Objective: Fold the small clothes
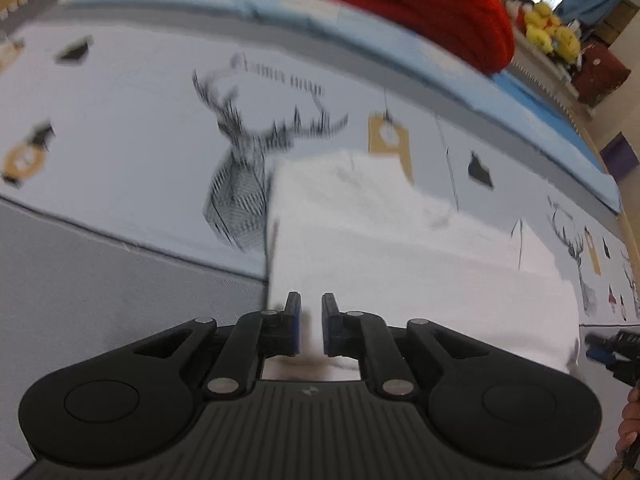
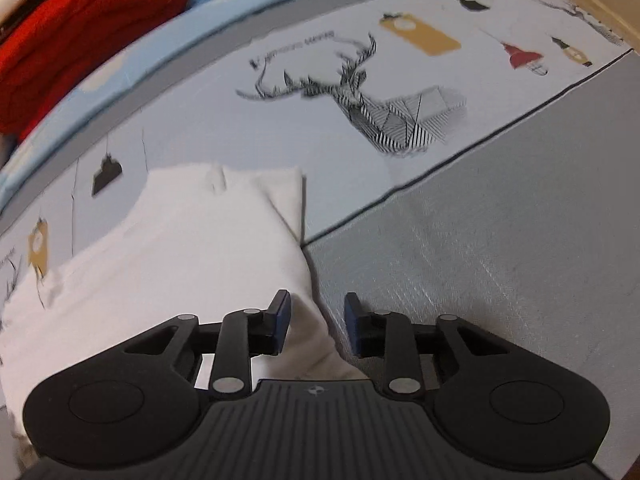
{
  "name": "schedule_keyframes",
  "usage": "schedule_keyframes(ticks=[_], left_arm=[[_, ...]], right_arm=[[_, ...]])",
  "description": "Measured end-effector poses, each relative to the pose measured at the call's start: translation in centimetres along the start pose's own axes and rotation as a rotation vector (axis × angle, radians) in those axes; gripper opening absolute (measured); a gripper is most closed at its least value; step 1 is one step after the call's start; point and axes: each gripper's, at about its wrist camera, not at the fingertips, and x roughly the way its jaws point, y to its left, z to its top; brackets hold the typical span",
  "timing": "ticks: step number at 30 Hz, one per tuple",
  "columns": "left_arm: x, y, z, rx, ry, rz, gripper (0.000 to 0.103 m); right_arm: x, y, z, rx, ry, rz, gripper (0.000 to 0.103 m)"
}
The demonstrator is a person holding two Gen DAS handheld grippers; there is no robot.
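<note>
White folded cotton garment [image 2: 192, 248] lying flat on the deer-print grey cloth [image 2: 500, 240]. Left gripper [image 1: 311, 322] over its near edge, jaws narrowly parted, holding nothing. Right gripper [image 2: 316, 320] wider apart, straddling the garment's corner, not gripping.

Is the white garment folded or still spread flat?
Partly folded, at least. The white garment shows a flap doubled over along its right edge, and a straight, thick side edge in the left wrist view. Whether folding is complete, cannot tell.

Matt white cloth garment [image 1: 400, 248] on smooth printed fabric sheet [image 1: 120, 128]
</note>
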Motion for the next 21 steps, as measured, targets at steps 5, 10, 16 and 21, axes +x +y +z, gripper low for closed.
schedule_keyframes(ticks=[5, 10, 16, 21], left_arm=[[3.6, -0.1, -0.2, 0.014, 0.110, 0.013, 0.020], [2.2, -0.3, 2.1, 0.032, -0.039, -0.012, 0.021], [5.6, 2.4, 3.3, -0.036, 0.037, 0.037, 0.025], [4.5, 1.4, 4.5, 0.049, -0.033, 0.018, 0.025]], right_arm=[[1.7, 1.0, -0.2, -0.072, 0.107, 0.085, 0.036], [1.9, 1.0, 1.0, -0.047, 0.081, 0.109, 0.038], [4.5, 2.3, 2.0, -0.149, 0.102, 0.073, 0.043], [4.1, 2.3, 3.7, -0.131, 0.064, 0.120, 0.042]])
